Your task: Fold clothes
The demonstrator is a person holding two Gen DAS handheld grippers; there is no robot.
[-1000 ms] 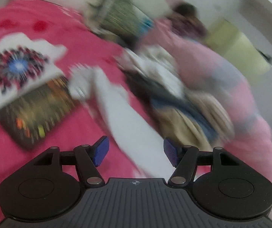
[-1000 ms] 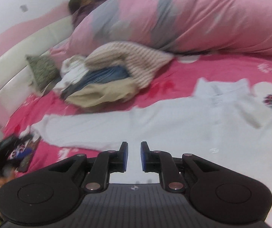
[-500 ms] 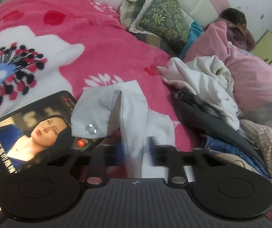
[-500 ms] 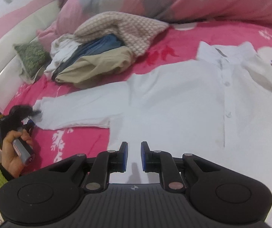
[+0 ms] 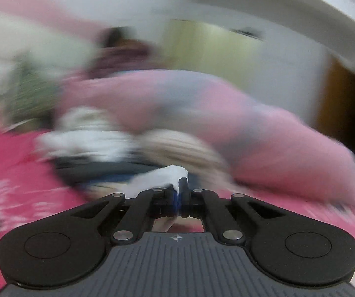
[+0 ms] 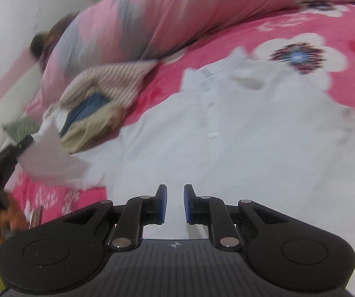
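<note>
So the left gripper [image 5: 179, 193] is pinching the sleeve [image 6: 51, 158] at 9 o'clock of the white shirt [image 6: 239, 143] on the bed [image 6: 301, 24]. Right gripper [image 6: 175, 204] hovers slightly parted and empty over the hem, so I'd carry the sleeve flat across the chest without tugging the body.

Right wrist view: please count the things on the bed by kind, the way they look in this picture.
White shirt, spread flat: 1
Pile of unfolded clothes: 1
Pink and grey quilt: 1
Green pillow: 1
Total: 4

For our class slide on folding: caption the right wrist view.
Left gripper lifts white shirt sleeve off pink bedspread.
</note>
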